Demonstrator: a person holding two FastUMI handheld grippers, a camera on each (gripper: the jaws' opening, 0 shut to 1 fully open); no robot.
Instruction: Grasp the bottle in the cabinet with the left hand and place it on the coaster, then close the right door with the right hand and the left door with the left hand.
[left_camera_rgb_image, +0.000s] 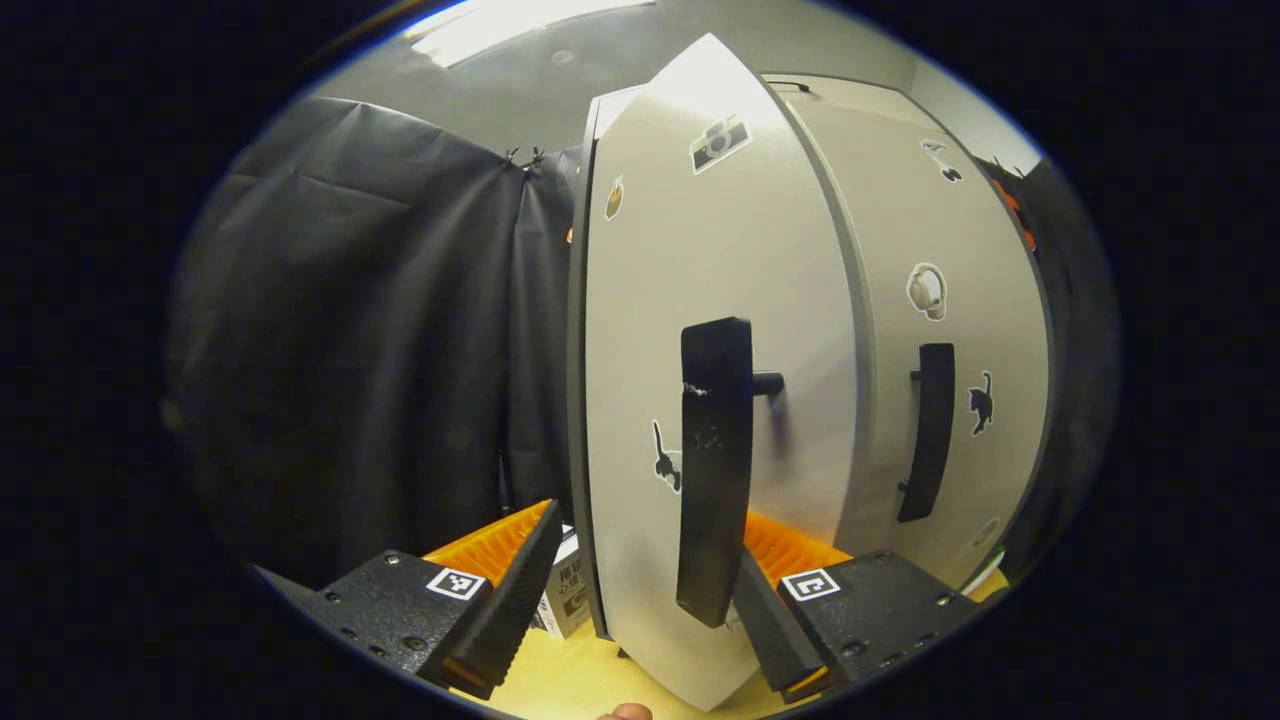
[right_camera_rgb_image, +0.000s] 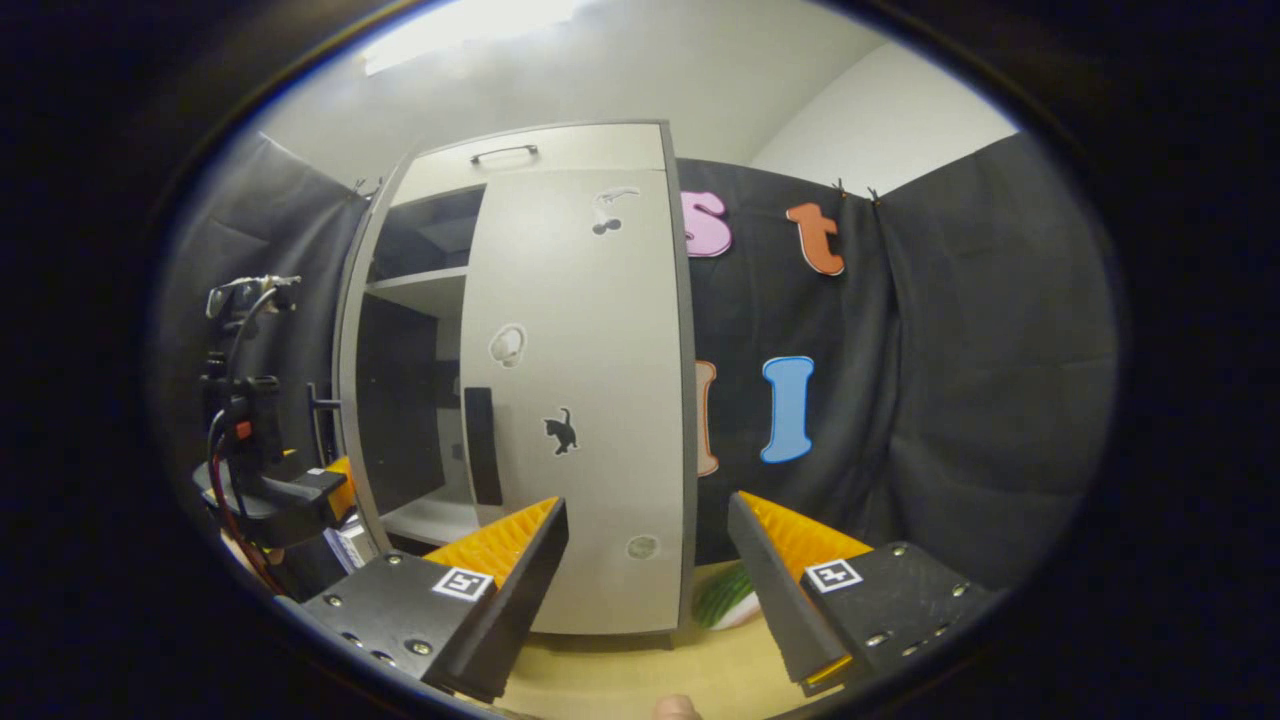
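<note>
The grey cabinet's left door (left_camera_rgb_image: 700, 250) stands ajar right in front of my left gripper (left_camera_rgb_image: 650, 560). That gripper is open, and the door's lower part and its black handle (left_camera_rgb_image: 715, 470) sit between the fingers. The right door (left_camera_rgb_image: 940, 330) lies flat against the cabinet, its handle (left_camera_rgb_image: 925, 430) beyond. In the right gripper view my right gripper (right_camera_rgb_image: 648, 520) is open and holds nothing, a short way back from the right door (right_camera_rgb_image: 580, 400). The left side of the cabinet (right_camera_rgb_image: 400, 400) is uncovered, showing dark shelves. My left gripper (right_camera_rgb_image: 265, 480) shows at that door's far left.
A small white box (left_camera_rgb_image: 565, 590) stands on the wooden table (left_camera_rgb_image: 570, 680) behind the left door's edge. A green and white object (right_camera_rgb_image: 725, 600) lies on the table right of the cabinet. Black cloth walls close in the booth on both sides.
</note>
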